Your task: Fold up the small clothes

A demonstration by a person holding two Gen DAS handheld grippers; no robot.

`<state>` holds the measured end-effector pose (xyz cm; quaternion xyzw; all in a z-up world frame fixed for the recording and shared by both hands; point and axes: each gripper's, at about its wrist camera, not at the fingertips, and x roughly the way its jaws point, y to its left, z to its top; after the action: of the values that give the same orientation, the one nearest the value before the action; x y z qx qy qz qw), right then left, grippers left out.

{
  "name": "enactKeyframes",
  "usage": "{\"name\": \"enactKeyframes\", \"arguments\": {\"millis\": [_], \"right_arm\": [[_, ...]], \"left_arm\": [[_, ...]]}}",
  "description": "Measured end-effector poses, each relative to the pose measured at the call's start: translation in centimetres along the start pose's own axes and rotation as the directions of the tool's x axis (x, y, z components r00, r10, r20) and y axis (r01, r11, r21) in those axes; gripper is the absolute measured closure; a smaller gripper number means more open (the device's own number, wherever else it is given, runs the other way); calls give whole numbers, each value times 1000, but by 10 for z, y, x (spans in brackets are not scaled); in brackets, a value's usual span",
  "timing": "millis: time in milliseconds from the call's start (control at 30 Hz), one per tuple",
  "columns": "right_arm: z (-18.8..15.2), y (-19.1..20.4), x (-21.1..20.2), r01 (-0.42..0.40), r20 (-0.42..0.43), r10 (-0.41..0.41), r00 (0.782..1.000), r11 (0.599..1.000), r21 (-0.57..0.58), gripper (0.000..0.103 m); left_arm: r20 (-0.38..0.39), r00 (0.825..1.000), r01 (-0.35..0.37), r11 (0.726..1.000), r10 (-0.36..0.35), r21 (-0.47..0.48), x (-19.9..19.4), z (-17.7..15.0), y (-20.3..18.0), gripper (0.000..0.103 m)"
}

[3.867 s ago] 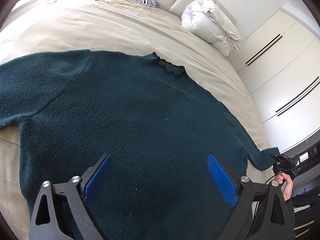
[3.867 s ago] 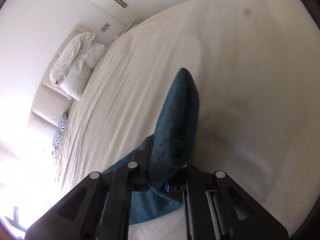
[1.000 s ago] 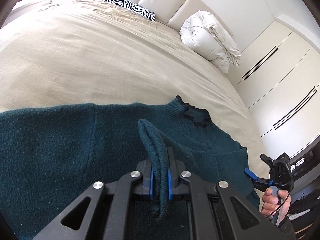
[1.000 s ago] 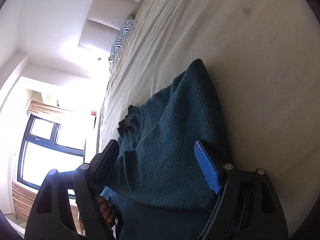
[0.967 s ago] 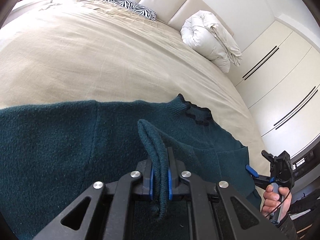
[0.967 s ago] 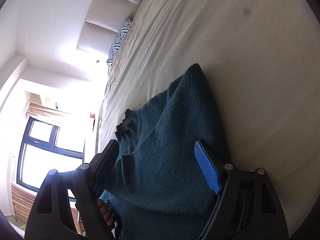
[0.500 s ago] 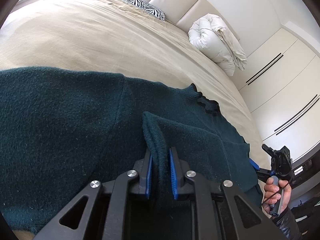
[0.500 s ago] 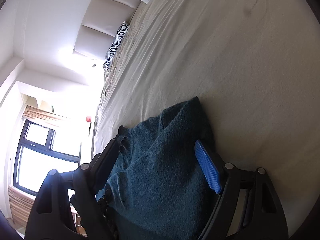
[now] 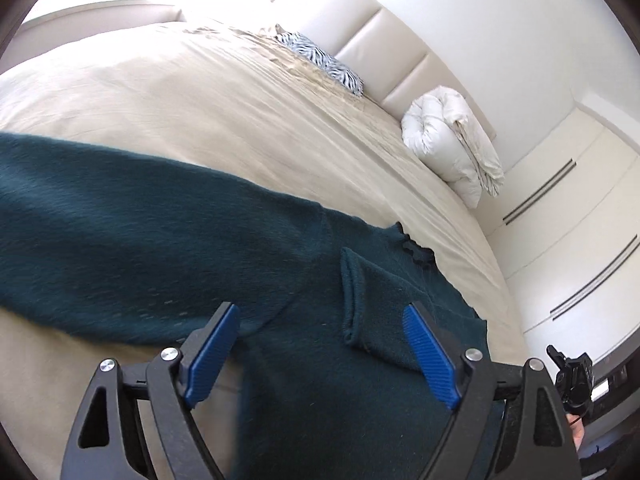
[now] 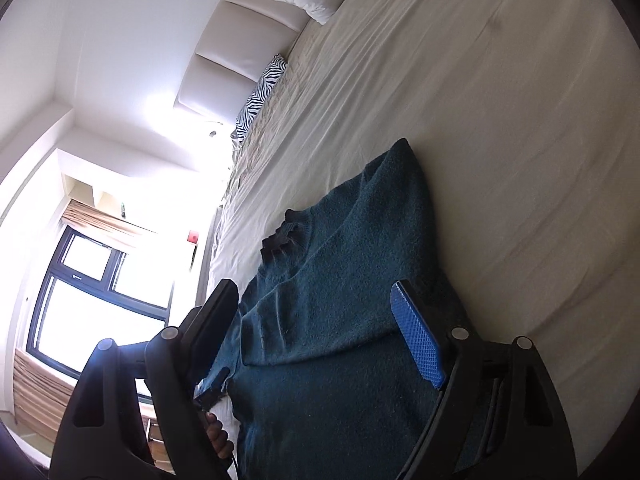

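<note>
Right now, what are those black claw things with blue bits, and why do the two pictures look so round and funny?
Those claws are two pinching tools, and a person holds one in each hand. Each tool carries a little camera with a bulgy lens, which bends the picture round. One picture looks out from the left gripper, the other from the right gripper. The blue bits are grippy pads for pinching cloth. On the big bed lies a dark green sweater, being folded. Its sleeve lies across the middle. The left gripper's jaws have just been opening, with the sleeve lying loose between them. Both tools are open and hold nothing. Far off sit a rolled white duvet and a zebra pillow.
</note>
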<state>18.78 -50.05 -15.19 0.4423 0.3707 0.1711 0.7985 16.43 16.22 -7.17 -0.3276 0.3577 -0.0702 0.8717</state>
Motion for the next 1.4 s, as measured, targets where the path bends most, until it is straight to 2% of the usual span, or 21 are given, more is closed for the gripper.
{"name": "enactKeyframes", "arguments": {"millis": [67, 133, 200, 267, 333, 467, 567, 600, 633, 667, 700, 733, 767, 867, 967, 1000, 1067, 1133, 1200, 1300, 1400], "right_arm": [[-15, 18, 3, -16, -12, 16, 1000, 1000, -22, 24], [-34, 36, 12, -39, -40, 37, 998, 999, -39, 24], [-55, 52, 22, -58, -82, 54, 995, 997, -50, 24], [-74, 65, 32, -77, -116, 70, 991, 995, -56, 24], [-92, 79, 42, -86, -139, 76, 987, 994, -66, 24], [-119, 100, 60, -98, -173, 85, 981, 993, -70, 24], [-131, 114, 68, -104, -184, 88, 979, 991, -79, 24], [-134, 118, 67, -107, -185, 90, 979, 991, -82, 24], [-136, 120, 66, -109, -187, 92, 978, 990, -86, 24], [-138, 122, 64, -111, -186, 93, 978, 990, -90, 24], [-139, 123, 63, -111, -184, 93, 979, 990, -92, 24], [-139, 121, 61, -111, -181, 93, 979, 990, -92, 24], [-139, 120, 60, -112, -177, 95, 980, 990, -90, 24], [-138, 112, 62, -109, -168, 96, 981, 991, -74, 24], [-134, 97, 62, -108, -158, 98, 983, 993, -56, 24], [-133, 94, 62, -108, -157, 99, 983, 993, -49, 24], [-131, 88, 61, -109, -151, 102, 983, 993, -40, 24], [-128, 82, 59, -110, -142, 104, 984, 993, -33, 24], [-119, 71, 54, -104, -133, 101, 986, 994, -18, 24], [-112, 58, 56, -88, -126, 88, 988, 996, 5, 24], [-103, 47, 65, -67, -150, 68, 986, 998, 14, 24]], "left_arm": [[57, 998, -10, 994, 17, -113, -34, -2, 39, 17], [123, 990, -32, 966, 65, -256, -68, -4, 87, 17], [187, 976, -23, 914, 108, -406, -98, -4, 136, 17], [235, 966, 31, 852, 109, -523, -118, -2, 174, 18], [268, 959, 85, 799, 97, -595, -127, 1, 197, 18], [320, 939, 127, 744, 122, -656, -123, 14, 224, 17], [394, 913, 231, 656, 109, -718, -120, 22, 253, 20], [400, 909, 236, 649, 116, -723, -118, 27, 259, 29], [393, 910, 224, 644, 130, -731, -118, 32, 267, 47], [376, 917, 213, 632, 135, -745, -114, 35, 271, 57], [367, 921, 212, 622, 130, -753, -111, 38, 276, 78], [354, 926, 198, 626, 134, -754, -110, 42, 276, 91], [333, 931, 161, 649, 150, -743, -109, 48, 270, 92], [318, 936, 74, 798, 152, -598, -108, 70, 216, 93], [282, 953, 3, 928, 110, -373, -87, 91, 132, 93], [264, 958, -30, 960, 107, -280, -77, 93, 100, 93], [229, 968, -83, 993, 100, -81, -50, 85, 32, 93], [189, 977, -117, 987, 94, 111, -18, 67, -32, 93], [139, 986, -125, 957, 91, 261, 15, 37, -81, 93], [68, 991, -135, 881, 117, 454, 65, -20, -131, 91], [-13, 977, -168, 802, 213, 573, 110, -67, -141, 91]]}}
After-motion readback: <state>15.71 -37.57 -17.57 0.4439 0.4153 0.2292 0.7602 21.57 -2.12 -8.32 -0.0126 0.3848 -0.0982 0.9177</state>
